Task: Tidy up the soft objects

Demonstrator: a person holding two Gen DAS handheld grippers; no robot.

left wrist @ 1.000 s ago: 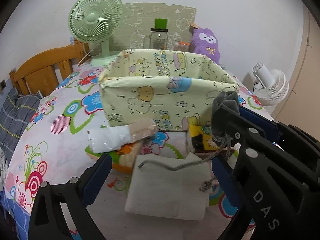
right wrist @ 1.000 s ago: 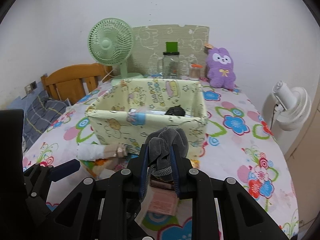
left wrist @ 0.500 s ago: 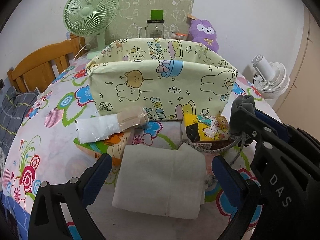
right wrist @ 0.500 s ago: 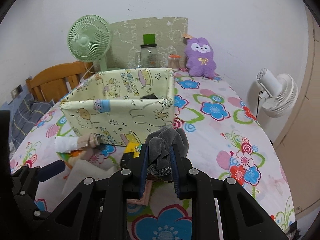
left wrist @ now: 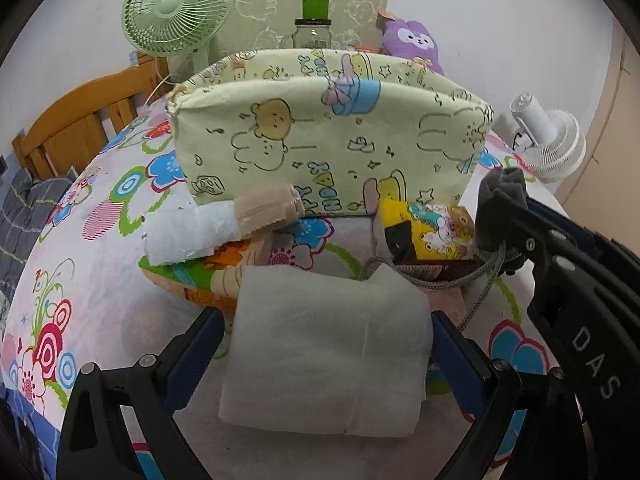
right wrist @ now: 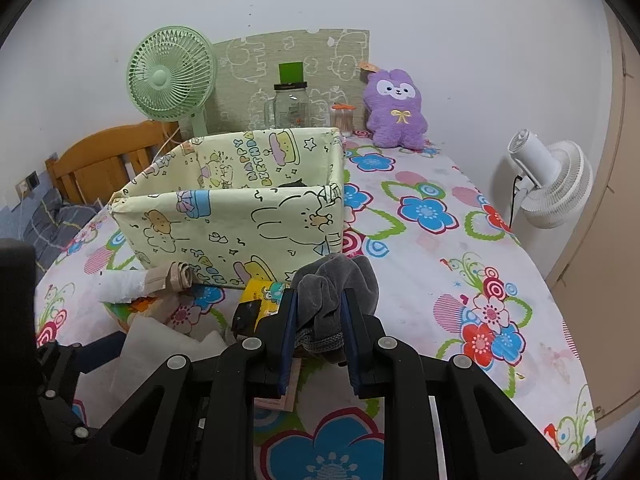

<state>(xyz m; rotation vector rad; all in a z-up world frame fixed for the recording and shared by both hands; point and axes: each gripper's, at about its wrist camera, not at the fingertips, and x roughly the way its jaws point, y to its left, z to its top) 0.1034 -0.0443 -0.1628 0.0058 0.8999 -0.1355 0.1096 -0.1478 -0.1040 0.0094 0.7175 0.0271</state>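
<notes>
Two risks stand out: the right gripper (right wrist: 318, 312) pinches a grey pouch (right wrist: 336, 284) whose cord (left wrist: 476, 276) trails over the packets below, perhaps snagging; the left gripper (left wrist: 326, 344), jaws spread, straddles the towel (left wrist: 328, 352), the box (left wrist: 332, 136) beyond.

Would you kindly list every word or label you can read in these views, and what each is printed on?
"DAS": on the black body of the right gripper, seen from the left wrist.
"HAPPY BIRTHDAY": on the inner wall of the yellow cartoon-print box.
Jar label and yellow packet print: too small to read.
</notes>
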